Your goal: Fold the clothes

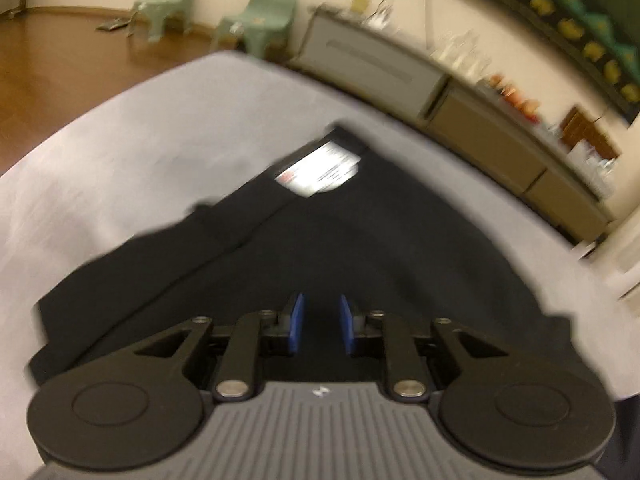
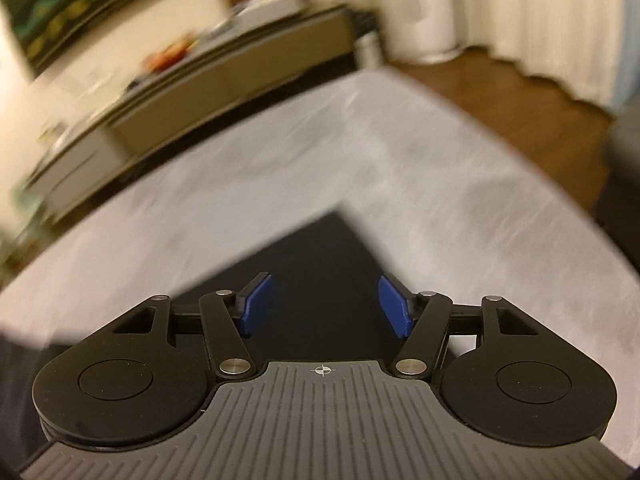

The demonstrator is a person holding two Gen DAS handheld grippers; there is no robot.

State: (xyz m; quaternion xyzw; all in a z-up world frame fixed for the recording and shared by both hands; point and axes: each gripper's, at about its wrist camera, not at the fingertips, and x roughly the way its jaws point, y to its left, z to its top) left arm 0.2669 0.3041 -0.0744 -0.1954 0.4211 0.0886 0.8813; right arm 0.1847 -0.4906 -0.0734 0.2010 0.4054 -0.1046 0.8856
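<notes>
I am holding my left gripper (image 1: 320,326) slightly parted, empty, over the dark navy folded garment (image 1: 340,232), its white label (image 1: 318,172) showing. My right gripper (image 2: 326,306) is gaping wide above its corner on the grey-sheeted bed (image 2: 460,184).

I count one black garment (image 1: 340,248) with one white label (image 1: 318,172), and two green chairs (image 1: 256,16) (upper left).
</notes>
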